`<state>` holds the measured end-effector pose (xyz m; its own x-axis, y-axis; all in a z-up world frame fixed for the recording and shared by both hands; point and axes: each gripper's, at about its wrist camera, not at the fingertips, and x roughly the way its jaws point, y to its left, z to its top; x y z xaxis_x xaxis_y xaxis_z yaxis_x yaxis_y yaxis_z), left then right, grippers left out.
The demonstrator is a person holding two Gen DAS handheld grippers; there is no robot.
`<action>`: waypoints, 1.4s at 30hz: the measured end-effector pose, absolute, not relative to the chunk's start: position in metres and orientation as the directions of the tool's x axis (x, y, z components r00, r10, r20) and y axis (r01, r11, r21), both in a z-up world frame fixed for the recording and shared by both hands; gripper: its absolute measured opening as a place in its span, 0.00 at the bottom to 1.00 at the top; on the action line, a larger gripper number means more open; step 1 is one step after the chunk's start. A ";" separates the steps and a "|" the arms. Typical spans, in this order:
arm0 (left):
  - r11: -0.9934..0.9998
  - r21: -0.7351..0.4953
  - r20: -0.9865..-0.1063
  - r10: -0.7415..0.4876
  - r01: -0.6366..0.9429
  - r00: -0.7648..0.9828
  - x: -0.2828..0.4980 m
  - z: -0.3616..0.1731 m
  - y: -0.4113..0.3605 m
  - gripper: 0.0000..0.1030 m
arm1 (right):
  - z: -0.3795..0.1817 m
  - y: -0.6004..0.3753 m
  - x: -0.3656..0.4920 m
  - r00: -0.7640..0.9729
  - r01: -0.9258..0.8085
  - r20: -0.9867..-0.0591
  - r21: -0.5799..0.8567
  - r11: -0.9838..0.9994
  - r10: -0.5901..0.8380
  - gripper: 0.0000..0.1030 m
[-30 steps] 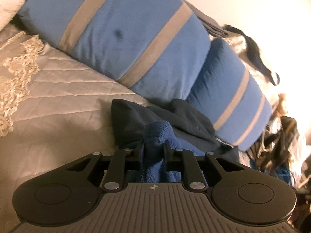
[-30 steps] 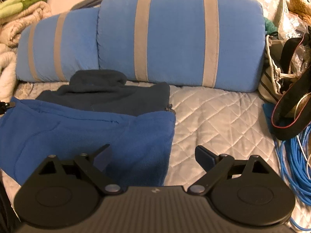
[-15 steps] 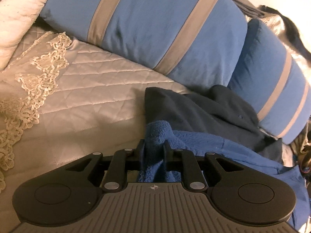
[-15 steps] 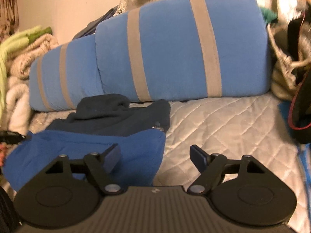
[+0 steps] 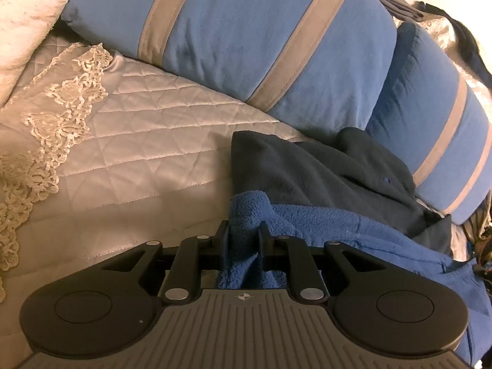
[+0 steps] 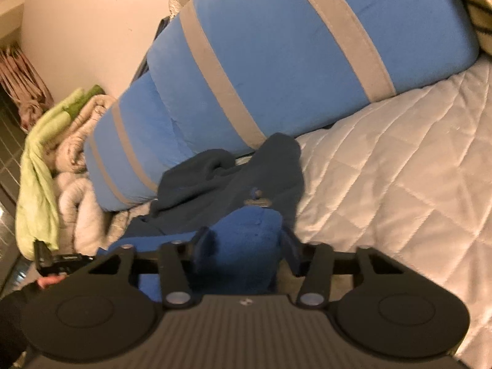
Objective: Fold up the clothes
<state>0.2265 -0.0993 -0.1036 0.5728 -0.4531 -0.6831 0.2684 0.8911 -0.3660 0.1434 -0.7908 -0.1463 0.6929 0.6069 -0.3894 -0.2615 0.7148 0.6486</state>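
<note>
Left wrist view: blue fleece pinched at one corner

Left wrist view shows the left gripper [image 5: 243, 240] clamped on a bunched corner of the blue fleece garment [image 5: 353, 230], its nubbly pile puffing up above the narrow black fingers. That garment lies spread on the quilted bedspread [image 5: 138, 166], a pale satin-like cover stitched in diamonds, with a cream lace trim [image 5: 49, 129] along its far left. Partly under the blue fleece lies a dark navy fleece [image 5: 323, 169], smoother and crumpled, against two blue bolster cushions [image 5: 246, 30] banded with grey stripes.

From the right wrist, the right gripper [image 6: 243, 246] has its fingers set around the opposite corner of the blue fleece garment [image 6: 240, 246], the cloth filling the gap between them; the frame is blurred, so whether they press the cloth I cannot tell. At the left edge a hand [image 6: 49, 281] holds the other gripper. A stack of folded blankets [image 6: 61, 153], green and beige, sits beyond the cushions.

No readable writing or label shows on either garment
</note>
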 end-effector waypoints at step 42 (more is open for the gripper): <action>0.558 -0.579 -0.156 -0.792 0.595 0.590 0.020 0.014 0.022 0.17 | 0.006 -0.792 -0.094 0.845 -0.381 -0.068 0.619 0.686 0.530 0.10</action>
<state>0.0202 0.0218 0.0141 0.5902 -0.7920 -0.1565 0.5946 0.5576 -0.5793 -0.0943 -0.7918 0.0056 0.8451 0.5303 -0.0679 -0.3809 0.6864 0.6195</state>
